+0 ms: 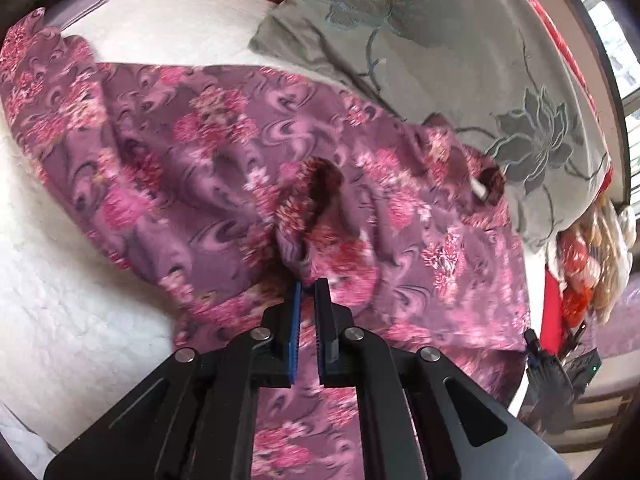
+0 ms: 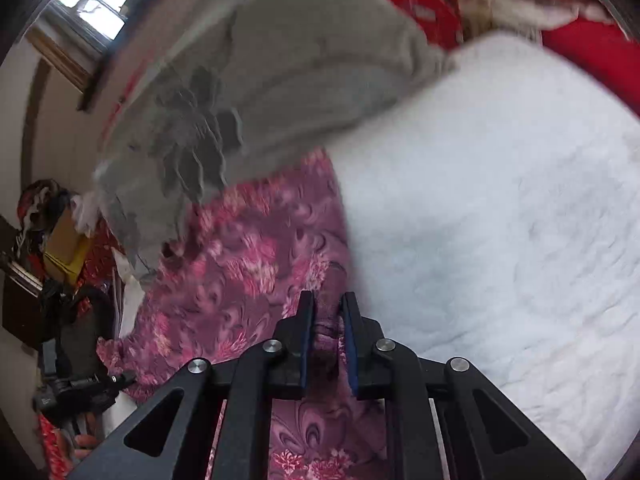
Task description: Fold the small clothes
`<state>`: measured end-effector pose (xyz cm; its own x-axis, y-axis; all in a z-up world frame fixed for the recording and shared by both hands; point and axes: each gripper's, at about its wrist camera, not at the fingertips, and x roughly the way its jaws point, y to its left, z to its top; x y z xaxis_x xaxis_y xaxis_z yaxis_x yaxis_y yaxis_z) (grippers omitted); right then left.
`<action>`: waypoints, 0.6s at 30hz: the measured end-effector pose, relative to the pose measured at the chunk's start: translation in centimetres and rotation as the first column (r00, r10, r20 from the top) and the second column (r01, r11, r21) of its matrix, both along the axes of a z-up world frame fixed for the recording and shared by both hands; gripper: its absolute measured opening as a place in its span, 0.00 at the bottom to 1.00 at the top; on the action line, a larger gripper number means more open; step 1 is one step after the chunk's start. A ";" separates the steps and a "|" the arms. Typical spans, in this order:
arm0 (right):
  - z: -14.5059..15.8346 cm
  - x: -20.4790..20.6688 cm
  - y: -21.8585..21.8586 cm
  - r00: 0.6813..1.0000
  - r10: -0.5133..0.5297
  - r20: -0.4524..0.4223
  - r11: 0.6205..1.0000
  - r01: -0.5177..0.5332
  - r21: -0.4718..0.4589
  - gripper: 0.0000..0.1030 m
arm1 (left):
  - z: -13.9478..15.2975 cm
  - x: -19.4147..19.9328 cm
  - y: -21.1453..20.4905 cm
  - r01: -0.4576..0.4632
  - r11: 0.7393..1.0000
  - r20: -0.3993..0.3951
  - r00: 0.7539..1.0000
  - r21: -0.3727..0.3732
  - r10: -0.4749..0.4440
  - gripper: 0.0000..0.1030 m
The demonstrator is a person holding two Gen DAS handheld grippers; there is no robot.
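Both jaws pinch cloth: the left gripper (image 1: 307,285) and the right gripper (image 2: 328,298) each clamp a bunched fold of the purple garment (image 1: 192,136) with pink flowers, spread rumpled on the white bedspread (image 2: 500,200).

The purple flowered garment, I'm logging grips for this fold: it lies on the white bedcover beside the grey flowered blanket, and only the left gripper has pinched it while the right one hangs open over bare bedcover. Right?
Not quite. The right gripper is also closed on a bunch of the purple flowered garment, as the right wrist view shows. The rest stands: the left gripper pinches the fabric, which lies on the white bedcover beside the grey flowered blanket.
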<state>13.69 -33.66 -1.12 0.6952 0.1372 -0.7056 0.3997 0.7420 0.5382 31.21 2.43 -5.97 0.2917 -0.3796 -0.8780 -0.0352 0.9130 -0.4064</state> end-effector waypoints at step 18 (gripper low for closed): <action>0.1 3.9 10.6 0.978 0.191 -0.086 0.973 -0.201 -0.115 0.24 | -1.4 2.7 -2.4 0.017 0.999 0.001 1.000 0.039 -0.017 0.50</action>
